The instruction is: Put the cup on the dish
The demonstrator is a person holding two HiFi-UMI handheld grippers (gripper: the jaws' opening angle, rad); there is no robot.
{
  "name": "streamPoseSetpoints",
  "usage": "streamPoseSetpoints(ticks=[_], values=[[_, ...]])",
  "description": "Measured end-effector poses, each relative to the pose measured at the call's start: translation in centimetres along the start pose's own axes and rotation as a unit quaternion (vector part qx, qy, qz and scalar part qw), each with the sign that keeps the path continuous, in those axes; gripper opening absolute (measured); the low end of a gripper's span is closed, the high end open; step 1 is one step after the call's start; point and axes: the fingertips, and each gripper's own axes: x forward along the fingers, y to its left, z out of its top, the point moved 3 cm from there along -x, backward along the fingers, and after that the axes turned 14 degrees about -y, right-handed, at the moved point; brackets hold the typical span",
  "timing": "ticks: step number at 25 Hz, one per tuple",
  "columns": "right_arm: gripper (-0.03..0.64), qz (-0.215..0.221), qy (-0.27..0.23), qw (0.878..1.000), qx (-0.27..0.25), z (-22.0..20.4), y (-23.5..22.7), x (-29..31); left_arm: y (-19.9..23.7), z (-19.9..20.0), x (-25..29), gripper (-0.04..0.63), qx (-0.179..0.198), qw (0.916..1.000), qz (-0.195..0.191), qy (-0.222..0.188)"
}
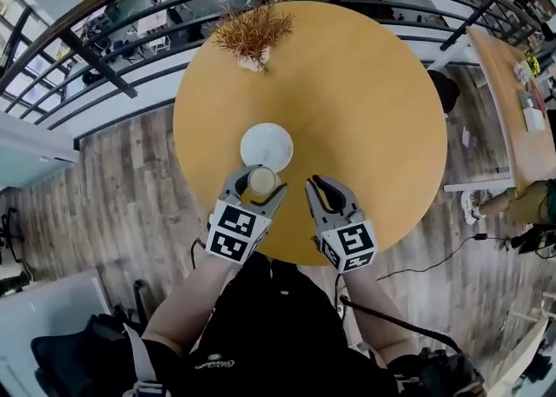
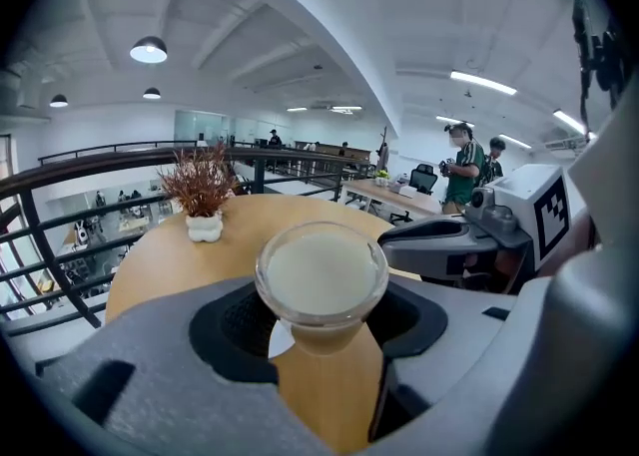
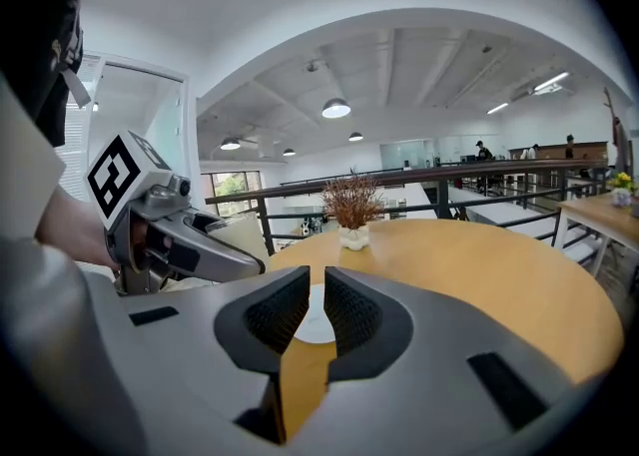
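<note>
**A:** At the near edge of the round table point(image 1: 373, 100), what is the left gripper point(image 1: 261, 185) doing?

**B:** It grips the cup point(image 2: 321, 279). Its jaws stand wide, and the dark pads press on the cup's wall from both sides, just under the rim. The cup is upright and filled almost to the brim with a pale, milky drink.

**A:** And the right gripper point(image 1: 316, 187)?

**B:** It is just beside the left one, nearer the table's right edge. Its jaws are drawn nearly together, with a thin slit between them and nothing in it.

**A:** How would you expect the cup to handle?

**B:** The wall is clear and smooth, glass or plastic, I can't tell which. I'd treat it as slippery and breakable. It looks small and light, but that full it will spill at the slightest tilt, so I'd keep it level. It narrows downward, so a hold high on the wall looks right, because the wider rim can't slide down through the pads.

**A:** Where is the dish point(image 1: 267, 142)?

**B:** It is white and empty, toward the table's middle, just beyond the cup. From the head view the cup overlaps the dish's near rim. I can't tell whether the cup is clear of the wood.

**A:** Is there anything farther off?

**B:** A dried plant in a small white pot point(image 1: 254, 35) stands at the far edge, well clear of the dish.
</note>
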Motion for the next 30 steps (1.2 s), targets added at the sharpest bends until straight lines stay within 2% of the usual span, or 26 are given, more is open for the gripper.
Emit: streamPoseSetpoints(ticks=[5,14,22,30], values=[[0.029,0.003,0.018,1.000,0.013,-2.5,-0.3,1.6,1.0,-2.6,1.3,0.259,-0.011,0.9997,0.001,0.020],[0.029,0.005,0.031,0.999,0.020,-3.5,-0.5,2.8,2.8,-4.6,3.6,0.259,-0.009,0.9991,0.001,0.042],[0.029,-0.007,0.033,0.999,0.019,-3.7,-1.7,3.1,6.3,-8.6,7.2,0.259,0.020,0.9953,0.031,0.089],[0.031,-0.017,0.038,0.999,0.018,-3.9,-3.0,3.3,9.5,-9.2,11.4,0.259,0.042,0.9919,0.043,0.111]])
